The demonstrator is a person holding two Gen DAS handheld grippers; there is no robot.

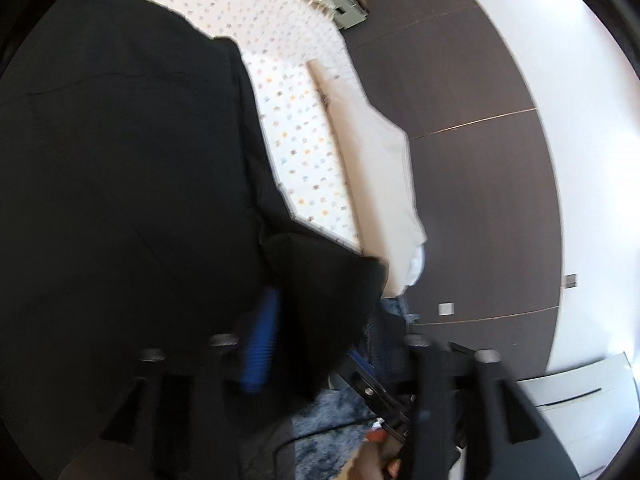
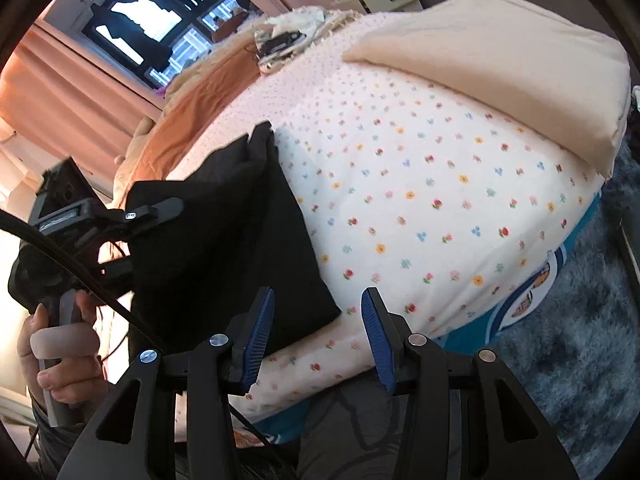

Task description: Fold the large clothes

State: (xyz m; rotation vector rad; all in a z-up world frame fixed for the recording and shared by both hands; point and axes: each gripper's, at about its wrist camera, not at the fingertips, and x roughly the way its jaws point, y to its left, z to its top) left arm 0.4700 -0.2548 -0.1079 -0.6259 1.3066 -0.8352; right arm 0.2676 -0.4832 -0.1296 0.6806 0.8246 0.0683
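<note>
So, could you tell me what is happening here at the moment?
A person is folding a black garment on a flowered bedspread, with a gripper in each hand. The left gripper is at the garment's upper edge and seems to hold it, though the grip itself is hidden. The right gripper is open near the garment's lower corner, holding nothing. A beige pillow lies beyond.

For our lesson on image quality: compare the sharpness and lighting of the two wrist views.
Left wrist view: motion-blurred, the black garment an underexposed mass without detail. Right wrist view: sharp, with crisp flowers on the bedsheet; the window is bright behind. Both views bend straight lines and are dark at the corners.
</note>
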